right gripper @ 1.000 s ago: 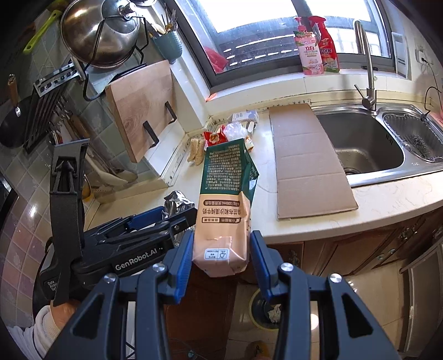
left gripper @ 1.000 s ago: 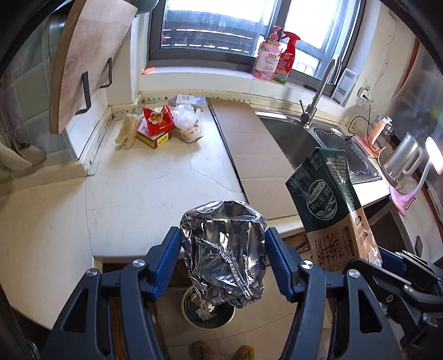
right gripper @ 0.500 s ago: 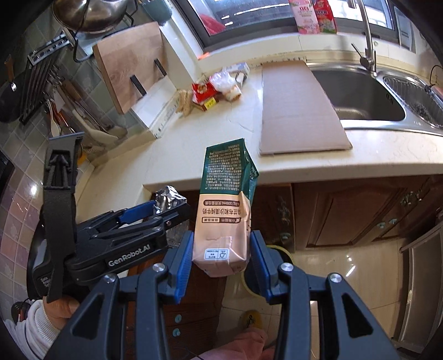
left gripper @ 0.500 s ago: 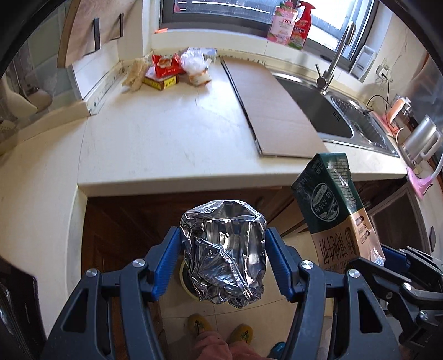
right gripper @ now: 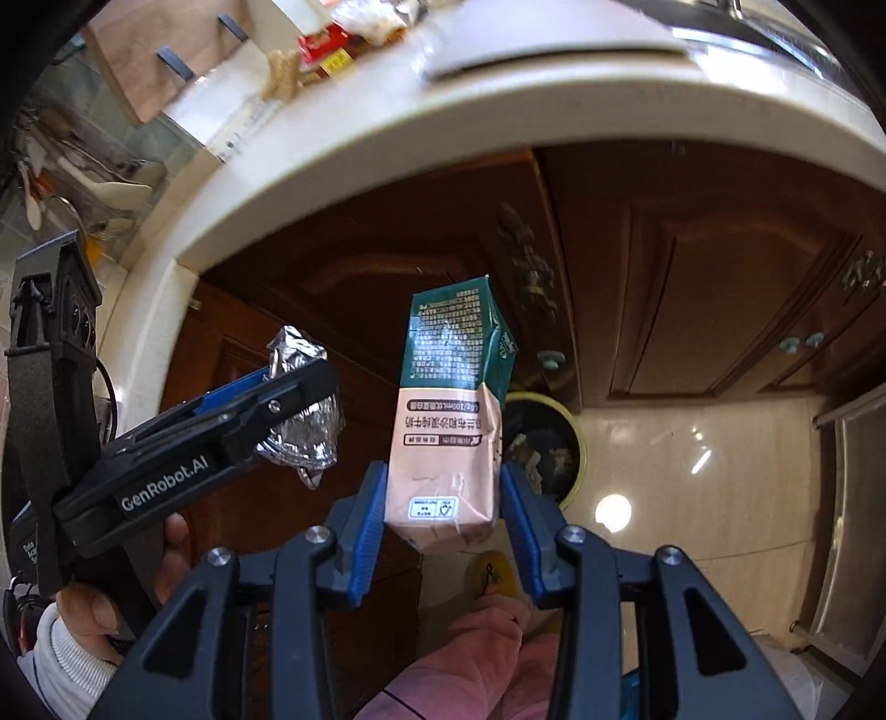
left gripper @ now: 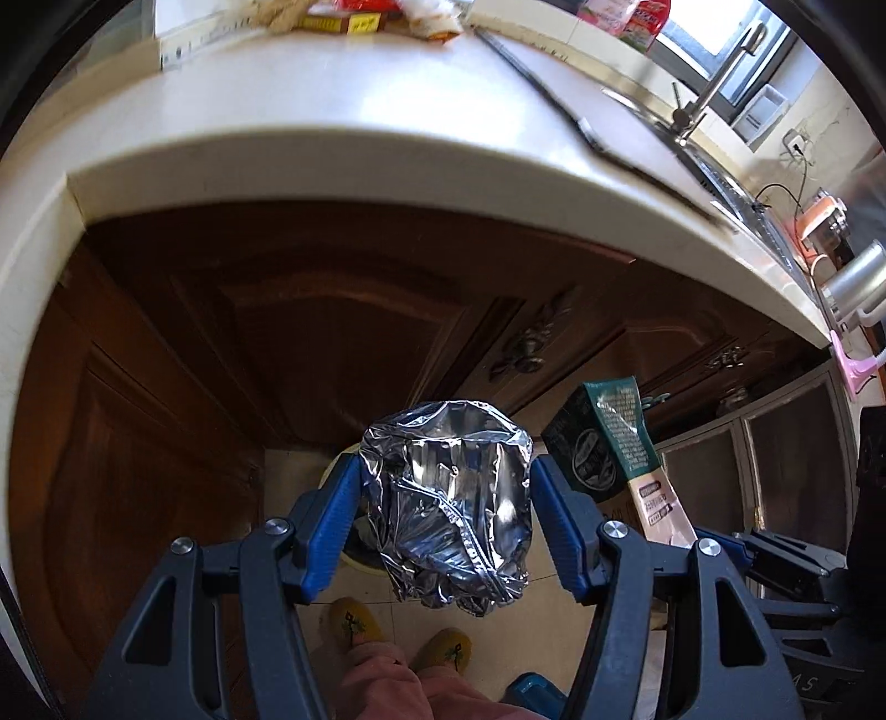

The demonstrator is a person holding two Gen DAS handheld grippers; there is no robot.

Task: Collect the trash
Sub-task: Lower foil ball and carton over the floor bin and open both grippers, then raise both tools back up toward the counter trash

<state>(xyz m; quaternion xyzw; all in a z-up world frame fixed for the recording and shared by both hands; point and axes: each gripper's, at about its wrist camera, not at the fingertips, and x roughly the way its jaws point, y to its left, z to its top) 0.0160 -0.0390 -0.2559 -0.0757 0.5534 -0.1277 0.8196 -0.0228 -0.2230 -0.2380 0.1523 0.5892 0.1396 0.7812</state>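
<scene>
Left wrist view, left gripper (left gripper: 446,515): we see its blue fingers (left gripper: 332,526) pinching a crumpled foil wrapper (left gripper: 448,515) from both sides, held in the air below the table (left gripper: 343,116) edge and in front of the brown cabinet doors (left gripper: 332,332).
Left wrist view, bin: only a sliver of a pale rim (left gripper: 360,559) shows behind the foil wrapper, on the tiled floor (left gripper: 542,626).
Left wrist view, carton: the green and pink carton (left gripper: 614,454) stands just to the right of the foil wrapper, apart from it.
Right wrist view, right gripper (right gripper: 443,509): we see it clamped on the pink lower end of the carton (right gripper: 448,421), green end pointing away from us.
Right wrist view, bin (right gripper: 548,437): round, yellow-rimmed, on the floor just behind the carton, with scraps already inside.
Right wrist view, left gripper (right gripper: 288,410): seen side-on at left, closed on the foil wrapper (right gripper: 302,399).
Handling, foil wrapper: we judge it very light and soft; it dents under pressure, so a gentle squeeze across the middle suits it.
Handling, carton: we judge it light, probably empty, with stiff walls that buckle if pressed hard; the flat sides near the base give a good hold.
Other trash: packets (right gripper: 326,47) lie on the table.
</scene>
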